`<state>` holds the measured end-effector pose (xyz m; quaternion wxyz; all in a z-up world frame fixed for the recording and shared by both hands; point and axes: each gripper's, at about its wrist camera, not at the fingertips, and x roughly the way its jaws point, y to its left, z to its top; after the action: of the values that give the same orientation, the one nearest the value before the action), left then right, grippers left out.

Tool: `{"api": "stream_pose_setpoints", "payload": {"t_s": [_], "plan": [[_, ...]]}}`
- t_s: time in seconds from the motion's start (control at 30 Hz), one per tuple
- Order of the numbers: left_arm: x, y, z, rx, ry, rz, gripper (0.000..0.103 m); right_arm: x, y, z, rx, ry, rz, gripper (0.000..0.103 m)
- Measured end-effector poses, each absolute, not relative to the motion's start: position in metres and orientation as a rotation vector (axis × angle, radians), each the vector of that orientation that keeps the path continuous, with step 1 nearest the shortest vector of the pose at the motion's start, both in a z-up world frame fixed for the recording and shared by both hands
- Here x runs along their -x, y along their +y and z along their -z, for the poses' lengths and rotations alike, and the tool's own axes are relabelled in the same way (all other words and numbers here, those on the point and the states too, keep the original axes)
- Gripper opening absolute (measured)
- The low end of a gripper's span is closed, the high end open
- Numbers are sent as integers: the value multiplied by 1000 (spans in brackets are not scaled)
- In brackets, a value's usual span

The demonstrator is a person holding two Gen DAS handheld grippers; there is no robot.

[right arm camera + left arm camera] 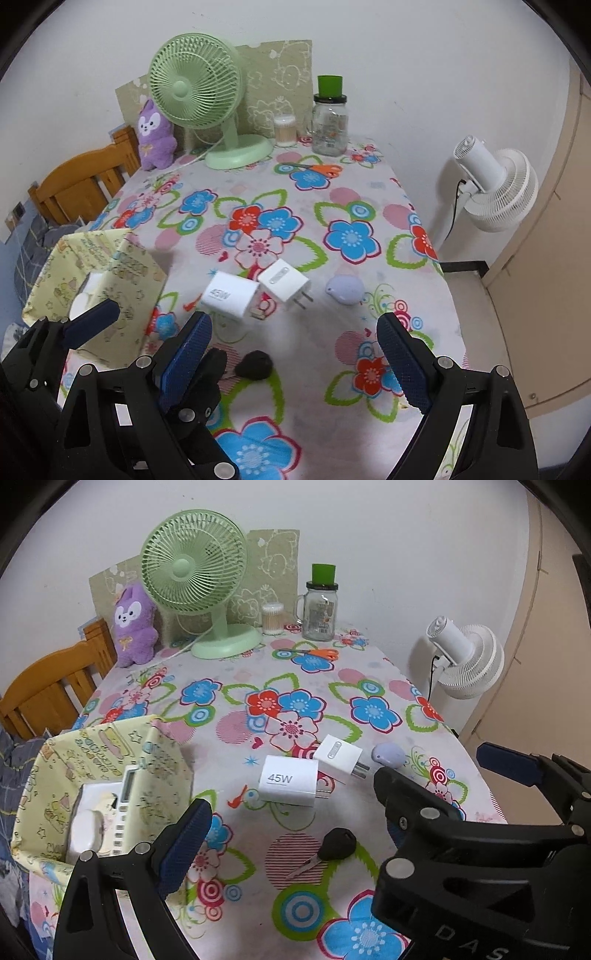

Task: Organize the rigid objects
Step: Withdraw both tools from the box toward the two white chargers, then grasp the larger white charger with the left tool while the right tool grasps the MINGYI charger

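On the flowered tablecloth lie a white 45W charger, a second white plug adapter, a pale purple rounded object and a black-headed key. A yellow fabric basket at the left holds a white remote-like device and a white block. My left gripper is open above the key, empty. My right gripper is open and empty, beside it to the right; its fingers cross the left wrist view.
At the far edge stand a green desk fan, a purple plush toy, a cotton-swab tub and a glass jar with a green lid. Orange scissors lie near them. A wooden chair stands left, a white floor fan right.
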<state>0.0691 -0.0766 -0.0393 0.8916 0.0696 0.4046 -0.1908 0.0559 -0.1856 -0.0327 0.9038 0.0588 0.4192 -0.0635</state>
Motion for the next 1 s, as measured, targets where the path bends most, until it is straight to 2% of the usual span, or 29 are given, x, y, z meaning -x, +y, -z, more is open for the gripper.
{"api": "stream_pose_setpoints", "payload": {"t_s": [1.0], "plan": [[-105, -102, 116, -184, 908, 347, 97, -97, -217, 115, -130, 930, 80, 93]]}}
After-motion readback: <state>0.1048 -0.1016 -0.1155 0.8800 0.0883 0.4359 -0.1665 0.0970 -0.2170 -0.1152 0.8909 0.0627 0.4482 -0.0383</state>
